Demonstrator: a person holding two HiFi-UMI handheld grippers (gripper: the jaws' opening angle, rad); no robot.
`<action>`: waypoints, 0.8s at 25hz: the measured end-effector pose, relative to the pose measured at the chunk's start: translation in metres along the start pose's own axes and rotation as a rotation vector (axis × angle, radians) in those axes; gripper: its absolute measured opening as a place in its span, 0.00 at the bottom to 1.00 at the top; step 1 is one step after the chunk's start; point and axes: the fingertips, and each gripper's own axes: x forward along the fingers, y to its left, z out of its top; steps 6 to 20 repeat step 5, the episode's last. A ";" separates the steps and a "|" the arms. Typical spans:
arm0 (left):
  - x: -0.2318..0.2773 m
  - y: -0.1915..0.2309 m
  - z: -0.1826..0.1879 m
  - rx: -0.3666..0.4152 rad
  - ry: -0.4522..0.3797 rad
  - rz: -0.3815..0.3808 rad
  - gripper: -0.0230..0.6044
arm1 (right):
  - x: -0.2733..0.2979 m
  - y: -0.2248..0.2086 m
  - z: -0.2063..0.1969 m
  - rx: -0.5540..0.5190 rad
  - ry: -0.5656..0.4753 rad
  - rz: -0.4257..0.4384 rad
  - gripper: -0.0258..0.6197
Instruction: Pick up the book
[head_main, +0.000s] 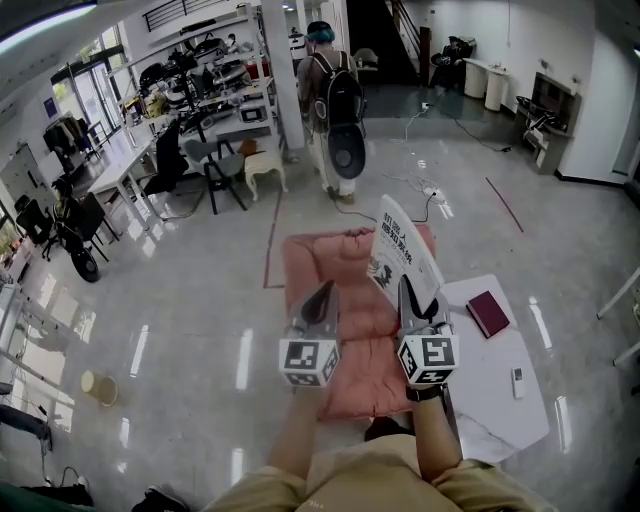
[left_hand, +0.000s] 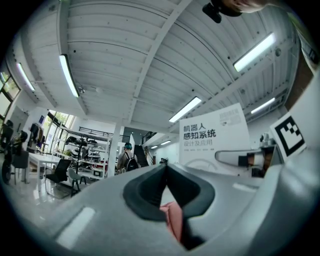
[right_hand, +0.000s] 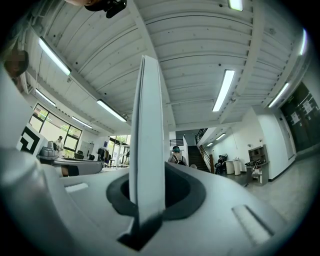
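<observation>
Right gripper (head_main: 407, 285) clamps the white book (head_main: 400, 250) upright above the pink cushion (head_main: 350, 300); left gripper (head_main: 326, 290) sits closed and empty. The lift looks done, so next comes steady holding.

Colours from my tongs

The book (head_main: 400, 245) has a white cover with black print. My left gripper (head_main: 322, 295) and right gripper (head_main: 408, 290) have pale grey bodies, black pads and black-and-white square markers. The padded mat (head_main: 345, 300) is pink, the notebook (head_main: 488, 313) maroon, the table (head_main: 500, 410) white, and the floor (head_main: 200, 300) glossy grey.
</observation>
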 end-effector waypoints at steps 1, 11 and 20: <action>-0.001 0.001 0.000 -0.001 -0.001 0.000 0.04 | 0.000 0.001 0.001 -0.001 -0.004 0.000 0.11; -0.002 0.001 -0.003 0.000 -0.006 -0.005 0.04 | 0.001 0.000 0.003 0.003 -0.019 -0.002 0.11; -0.002 0.001 -0.003 0.000 -0.006 -0.005 0.04 | 0.001 0.000 0.003 0.003 -0.019 -0.002 0.11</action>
